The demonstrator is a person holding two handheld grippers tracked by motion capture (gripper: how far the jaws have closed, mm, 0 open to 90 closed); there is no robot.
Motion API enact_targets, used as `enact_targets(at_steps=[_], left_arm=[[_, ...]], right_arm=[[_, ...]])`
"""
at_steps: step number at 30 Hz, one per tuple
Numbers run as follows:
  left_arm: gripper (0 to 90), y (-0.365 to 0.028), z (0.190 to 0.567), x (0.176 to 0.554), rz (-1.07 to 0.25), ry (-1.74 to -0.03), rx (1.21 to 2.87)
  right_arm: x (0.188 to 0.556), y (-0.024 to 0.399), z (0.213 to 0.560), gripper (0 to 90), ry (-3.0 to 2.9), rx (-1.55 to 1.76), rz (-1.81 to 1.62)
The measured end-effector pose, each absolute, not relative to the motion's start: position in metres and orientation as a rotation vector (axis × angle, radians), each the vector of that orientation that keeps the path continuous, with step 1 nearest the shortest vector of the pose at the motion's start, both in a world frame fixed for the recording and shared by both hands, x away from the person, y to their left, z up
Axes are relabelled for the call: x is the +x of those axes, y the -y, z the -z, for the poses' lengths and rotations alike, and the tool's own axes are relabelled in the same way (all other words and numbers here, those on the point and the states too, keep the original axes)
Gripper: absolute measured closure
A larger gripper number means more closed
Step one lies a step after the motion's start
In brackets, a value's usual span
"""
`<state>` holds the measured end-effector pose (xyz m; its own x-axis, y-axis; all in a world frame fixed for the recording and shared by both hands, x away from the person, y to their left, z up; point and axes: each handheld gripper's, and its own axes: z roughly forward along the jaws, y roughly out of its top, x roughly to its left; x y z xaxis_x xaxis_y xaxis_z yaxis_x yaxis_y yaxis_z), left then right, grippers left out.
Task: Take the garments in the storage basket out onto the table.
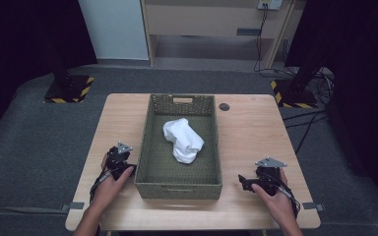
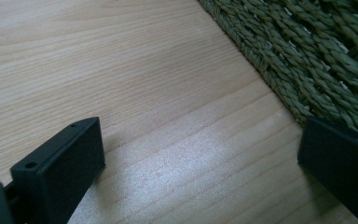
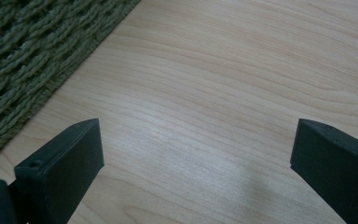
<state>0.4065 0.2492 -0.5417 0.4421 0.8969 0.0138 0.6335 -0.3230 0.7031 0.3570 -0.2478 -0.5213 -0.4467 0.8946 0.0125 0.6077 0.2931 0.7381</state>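
Black jaws of the left gripper (image 2: pixel 200 172) rise at the bottom of its own view, standing wide apart over bare wood with nothing between them; the woven wall of the basket (image 2: pixel 307 60) runs just beside the right-hand jaw, perhaps touching it, though the angle is too shallow to be sure. The right gripper (image 3: pixel 196 163) is in the same state in its view: jaws spread, empty, low over the counter (image 3: pixel 223 70), with the basket's weave off at the upper left and clearly apart from it.

From the high view, the left gripper (image 1: pixel 119 158) sits against the basket's left side near its front corner, while the right gripper (image 1: pixel 262 178) rests on the counter to the right of the basket, a little gap between them. A crumpled white cloth (image 1: pixel 182 139) lies on the basket floor, about the middle and slightly toward the far end, untouched by either gripper.

As a judgement: the work with the cloth has not visibly begun at this moment, or stands at a pause. Neither gripper holds anything, both flank the basket at rest height, and the cloth is bunched and unhandled. What seems left is everything: reaching over the rim, gripping the cloth, and lifting or arranging it.
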Motion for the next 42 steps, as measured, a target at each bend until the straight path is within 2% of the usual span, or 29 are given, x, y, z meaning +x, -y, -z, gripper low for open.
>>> enact_targets(at_steps=[17, 42], left_arm=[[0.0, -0.249, 0.542, 0.406, -0.542, -1.278, 2.069], [0.0, -0.249, 0.542, 0.406, -0.542, -1.278, 2.068]], right_arm=[[0.351, 0.242, 0.498, 2.9, -2.18, 1.302, -0.996], [0.384, 0.227, 0.418, 3.2, -2.178, 1.191, -0.964]])
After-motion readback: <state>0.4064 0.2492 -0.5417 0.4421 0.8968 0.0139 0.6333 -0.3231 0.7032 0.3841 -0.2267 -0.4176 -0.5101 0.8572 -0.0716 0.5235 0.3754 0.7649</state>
